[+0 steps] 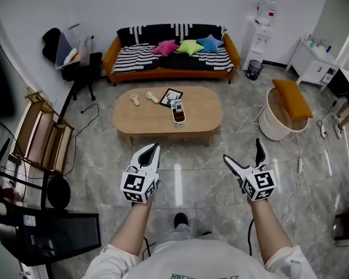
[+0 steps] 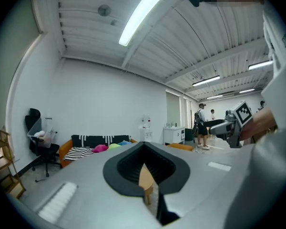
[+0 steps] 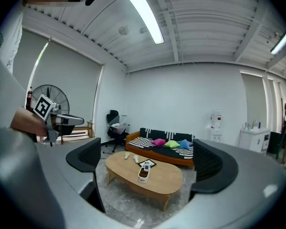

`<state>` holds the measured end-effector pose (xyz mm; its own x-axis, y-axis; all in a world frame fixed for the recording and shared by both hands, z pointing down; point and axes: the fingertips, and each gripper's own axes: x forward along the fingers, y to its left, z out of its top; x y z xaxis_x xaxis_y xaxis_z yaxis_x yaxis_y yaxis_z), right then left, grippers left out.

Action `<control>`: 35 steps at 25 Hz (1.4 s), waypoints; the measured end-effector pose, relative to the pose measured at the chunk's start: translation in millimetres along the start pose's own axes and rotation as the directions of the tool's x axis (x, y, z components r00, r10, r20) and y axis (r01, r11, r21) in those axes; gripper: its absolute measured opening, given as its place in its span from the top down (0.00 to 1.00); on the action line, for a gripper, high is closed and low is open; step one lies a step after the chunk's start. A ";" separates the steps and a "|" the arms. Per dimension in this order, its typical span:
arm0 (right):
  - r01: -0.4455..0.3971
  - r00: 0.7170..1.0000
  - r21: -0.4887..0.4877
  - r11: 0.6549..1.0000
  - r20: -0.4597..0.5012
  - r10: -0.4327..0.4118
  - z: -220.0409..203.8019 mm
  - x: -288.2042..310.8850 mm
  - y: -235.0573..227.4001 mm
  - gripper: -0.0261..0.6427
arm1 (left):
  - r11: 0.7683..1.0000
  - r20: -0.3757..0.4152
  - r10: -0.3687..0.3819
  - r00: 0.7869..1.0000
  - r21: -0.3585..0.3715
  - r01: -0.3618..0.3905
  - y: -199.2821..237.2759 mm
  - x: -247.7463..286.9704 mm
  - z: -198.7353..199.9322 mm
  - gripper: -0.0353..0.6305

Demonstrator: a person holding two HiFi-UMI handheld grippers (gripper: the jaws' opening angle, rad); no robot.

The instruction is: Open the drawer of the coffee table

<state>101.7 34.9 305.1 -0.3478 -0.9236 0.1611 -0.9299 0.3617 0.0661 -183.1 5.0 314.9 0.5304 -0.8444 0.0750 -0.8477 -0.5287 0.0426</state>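
The oval wooden coffee table stands on the marble floor ahead of me, in front of the sofa; I cannot make out a drawer front from here. On it are a white holder with a remote, a black framed card and two small round items. My left gripper is held in the air short of the table's near edge, jaws shut on nothing. My right gripper hovers beside it, open and empty. In the right gripper view the table lies between the spread jaws, well ahead. The left gripper shows only a sliver of table.
An orange sofa with striped cushions lines the far wall. A white tub chair with an orange cushion stands right of the table. At the left are a wooden rack, a fan and an office chair. People stand far off.
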 end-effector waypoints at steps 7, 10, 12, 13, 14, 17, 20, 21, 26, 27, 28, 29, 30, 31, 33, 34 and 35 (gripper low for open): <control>0.017 0.999 0.004 1.000 -0.030 -0.017 -3.5 25.7 -17.1 0.08 | 1.000 0.001 -0.026 1.000 -0.012 0.026 12.3 37.8 1.6 0.95; 0.011 1.000 0.016 1.000 -0.028 -0.011 -6.1 42.2 -25.9 0.08 | 1.000 -0.008 -0.023 1.000 -0.008 0.023 17.4 50.9 -0.2 0.95; 0.002 1.000 0.023 1.000 -0.024 -0.001 -7.1 55.0 -32.1 0.08 | 1.000 -0.012 -0.015 1.000 -0.001 0.015 22.2 60.7 0.7 0.95; -0.004 1.000 0.026 1.000 -0.020 0.005 -7.5 62.4 -35.6 0.08 | 1.000 -0.013 -0.009 1.000 0.005 0.009 25.1 66.2 1.7 0.95; -0.011 1.000 0.029 1.000 -0.017 0.012 -7.9 70.6 -39.4 0.08 | 1.000 -0.014 -0.003 1.000 0.011 0.003 28.3 72.2 3.0 0.95; -0.036 0.999 0.042 0.998 -0.005 0.036 -9.6 99.0 -54.0 0.08 | 0.999 -0.022 0.021 1.000 0.027 -0.020 38.3 94.8 4.8 0.95; -0.066 0.998 0.048 0.997 0.003 0.065 -11.9 127.7 -74.5 0.08 | 0.998 -0.030 0.044 0.999 0.038 -0.043 44.9 124.3 6.4 0.95; -0.075 0.997 0.051 0.996 0.006 0.075 -12.6 137.2 -83.4 0.08 | 0.998 -0.032 0.052 0.998 0.042 -0.050 46.0 136.0 7.6 0.95; -0.111 0.994 0.065 0.992 0.007 0.111 -18.4 184.3 -133.8 0.08 | 0.996 -0.037 0.075 0.997 0.046 -0.073 43.1 196.7 12.2 0.95; -0.119 0.993 0.068 0.991 0.005 0.119 -20.2 193.0 -142.5 0.08 | 0.996 -0.037 0.077 0.996 0.048 -0.076 41.3 206.5 13.1 0.95; -0.128 0.992 0.070 0.989 0.002 0.128 -22.0 201.4 -150.3 0.08 | 0.996 -0.038 0.080 0.996 0.051 -0.078 39.7 215.4 14.1 0.95; -0.137 0.991 0.070 0.988 0.000 0.137 -24.0 209.6 -156.9 0.08 | 0.995 -0.039 0.083 0.996 0.052 -0.081 38.5 223.3 14.8 0.95; -0.145 0.989 0.069 0.987 -0.004 0.146 -26.5 217.5 -162.3 0.08 | 0.995 -0.041 0.085 0.996 0.052 -0.083 37.9 230.0 14.6 0.95; -0.151 0.988 0.069 0.986 -0.009 0.152 -29.5 225.1 -166.2 0.08 | 0.995 -0.045 0.086 0.995 0.051 -0.084 38.1 235.2 13.4 0.95; -0.160 0.987 0.075 0.984 -0.021 0.162 -36.6 238.7 -169.4 0.08 | 0.995 -0.058 0.087 0.995 0.052 -0.084 41.7 241.0 8.4 0.95; -0.163 0.986 0.080 0.983 -0.027 0.165 -40.2 244.6 -168.9 0.08 | 0.995 -0.064 0.088 0.994 0.053 -0.085 45.2 242.3 5.7 0.95; -0.165 0.985 0.084 0.983 -0.032 0.168 -43.2 250.4 -167.5 0.08 | 0.995 -0.070 0.089 0.994 0.054 -0.085 50.0 243.5 3.4 0.95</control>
<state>175.5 -251.5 377.0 -0.4954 -0.8451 0.2010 -0.8664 0.4974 -0.0441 -96.3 -227.3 331.9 0.4514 -0.8800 0.1480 -0.8885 -0.4586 -0.0175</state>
